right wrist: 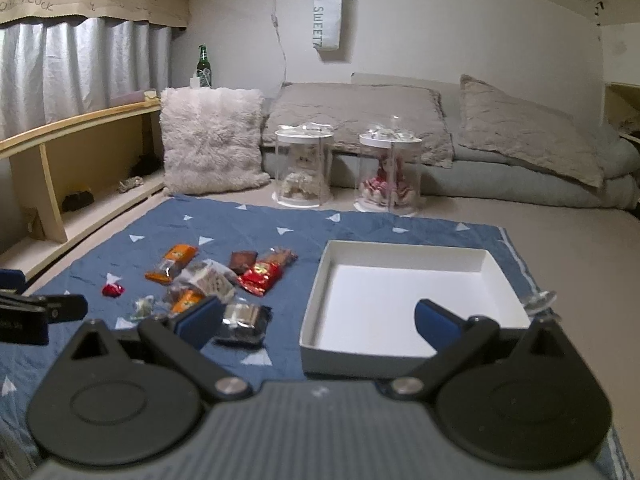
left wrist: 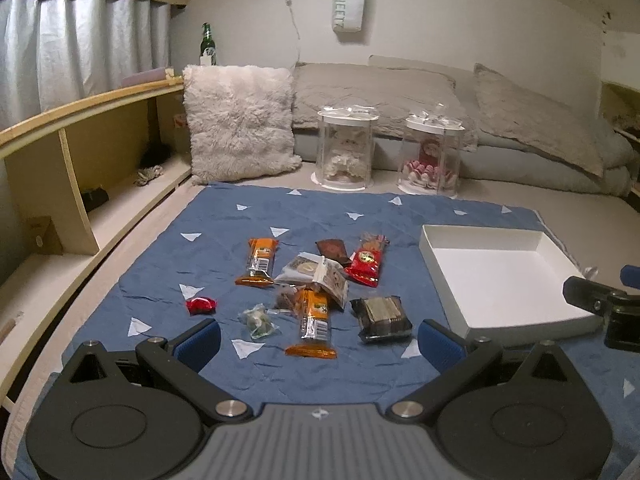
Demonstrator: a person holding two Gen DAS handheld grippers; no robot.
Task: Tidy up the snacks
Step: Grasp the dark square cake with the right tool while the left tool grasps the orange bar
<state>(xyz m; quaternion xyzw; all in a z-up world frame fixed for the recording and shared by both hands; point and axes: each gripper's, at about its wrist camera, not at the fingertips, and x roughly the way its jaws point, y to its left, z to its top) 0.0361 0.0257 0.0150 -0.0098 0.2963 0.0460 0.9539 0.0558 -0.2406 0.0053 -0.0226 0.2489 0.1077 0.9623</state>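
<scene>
You worked on a bed, where a blue cloth (left wrist: 224, 248) with white triangles was spread in front of a fluffy pillow (left wrist: 240, 124), two clear jars (left wrist: 346, 148) and folded grey bedding (left wrist: 520, 128). A green bottle (left wrist: 207, 44) stood on the shelf far left.

The snacks lay in a loose cluster mid-cloth. In the left wrist view, one orange bar (left wrist: 314, 322) lay nearest, just ahead of and between the fingers of your left gripper (left wrist: 318, 338). A dark cracker pack (left wrist: 384, 318) sat just right of it, near the right finger. A clear candy (left wrist: 259, 320) and a red candy (left wrist: 201, 305) lay to the left. Farther off were a second orange bar (left wrist: 259, 262), a grey pouch (left wrist: 300, 270), a brown packet (left wrist: 332, 250) and a red packet (left wrist: 368, 260).

The white box (left wrist: 440, 240) stood open on the right of the cloth, apart from the snacks, with nothing in it.

Your left gripper was spread wide and held nothing, hovering at the near edge of the cluster. Your right gripper (right wrist: 318, 318) was likewise spread wide and held nothing; its left finger overlapped the cracker pack (right wrist: 244, 320) in view, and its right finger sat over the near part of the box (right wrist: 316, 280). I cannot tell whether either finger touched anything.
</scene>
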